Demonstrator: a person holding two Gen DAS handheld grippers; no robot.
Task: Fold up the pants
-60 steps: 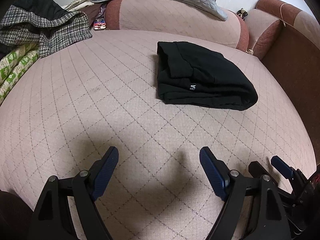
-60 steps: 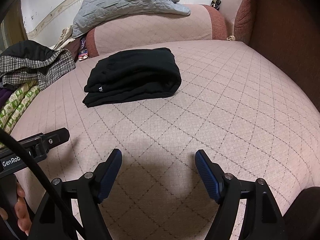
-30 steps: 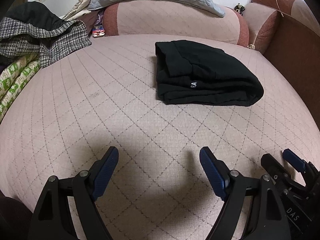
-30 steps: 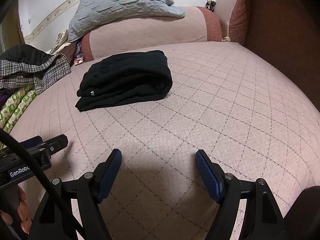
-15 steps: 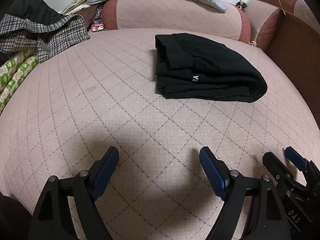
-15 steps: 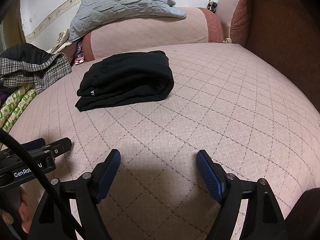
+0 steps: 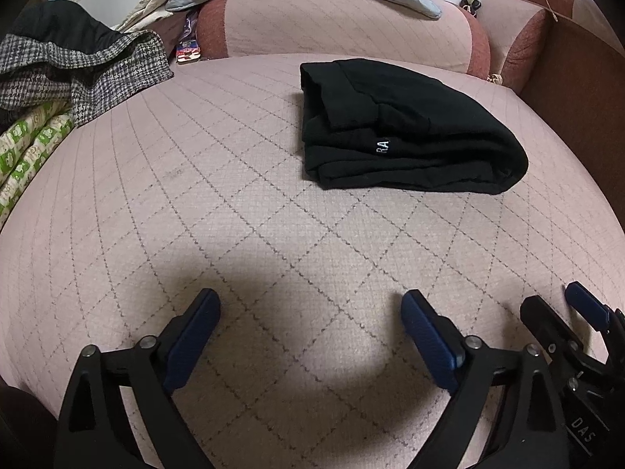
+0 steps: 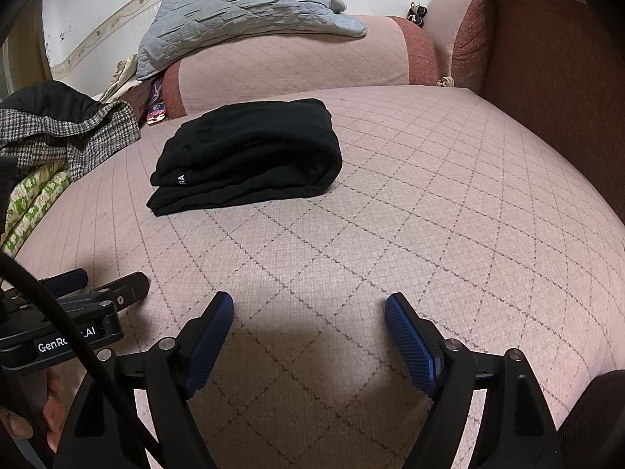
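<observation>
Since earlier: nothing I see has shifted much; both claws hover low as before.
Left claw: spread wide, holding nothing.
Right claw: spread wide, holding nothing.
Pants: one folded black bundle, far ahead on the sofa seat.
Room: bare quilted fabric between claws and pants.

Folded pants on bed, bolster behind, perhaps touching

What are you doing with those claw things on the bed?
A person holds a gripper in each hand. The left gripper and right gripper are both open, holding nothing, above the pink quilted bed. The black pants already lie folded in a neat stack farther back, so the folding looks finished.
</observation>
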